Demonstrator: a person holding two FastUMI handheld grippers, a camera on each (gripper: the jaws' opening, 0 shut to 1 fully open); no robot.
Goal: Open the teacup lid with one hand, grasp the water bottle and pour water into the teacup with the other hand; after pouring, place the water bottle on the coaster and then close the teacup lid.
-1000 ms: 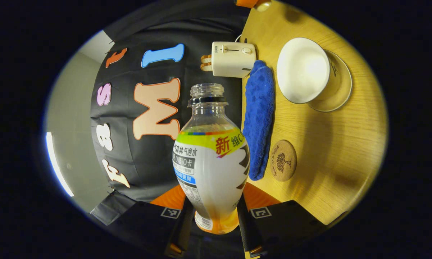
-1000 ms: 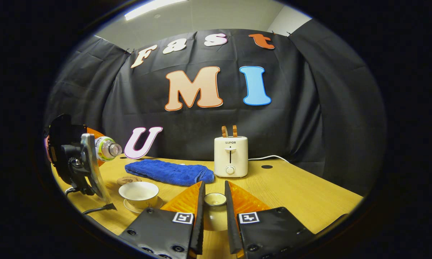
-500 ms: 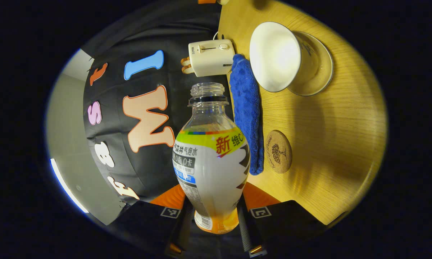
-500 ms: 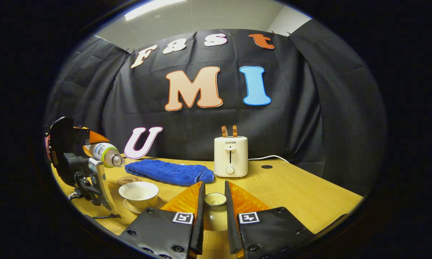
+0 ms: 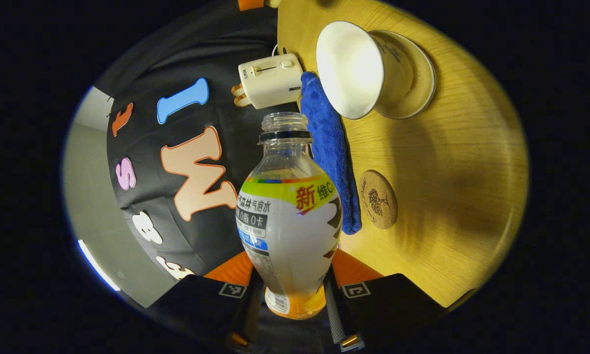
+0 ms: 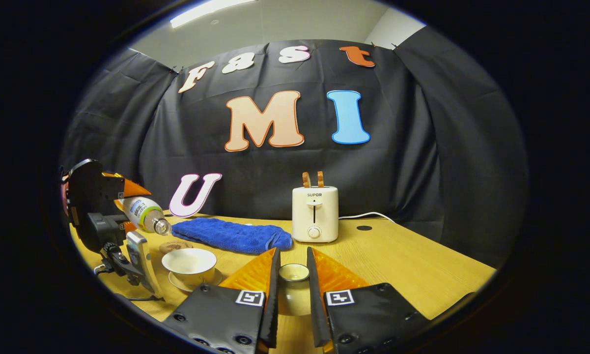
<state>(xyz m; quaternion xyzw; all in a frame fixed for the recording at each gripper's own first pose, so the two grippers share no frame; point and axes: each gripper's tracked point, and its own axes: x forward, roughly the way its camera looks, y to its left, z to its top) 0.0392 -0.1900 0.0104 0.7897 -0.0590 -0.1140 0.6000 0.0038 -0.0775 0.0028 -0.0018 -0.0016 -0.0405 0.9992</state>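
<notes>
In your right gripper view, the toaster (image 6: 315, 214) stands at the back of the table (image 6: 398, 265), near the cloth wall. The towel (image 6: 231, 235) lies just to its left. Before the towel's left end lies the coaster (image 6: 175, 246), and nearer you than that the teacup (image 6: 190, 264) stands on its saucer (image 6: 174, 280). The bottle (image 6: 144, 214) is tipped mouth-down above and left of the cup, between the left gripper's (image 6: 127, 209) fingers. The lid (image 6: 294, 275) sits between your right gripper's (image 6: 293, 282) fingers, right of the cup.
</notes>
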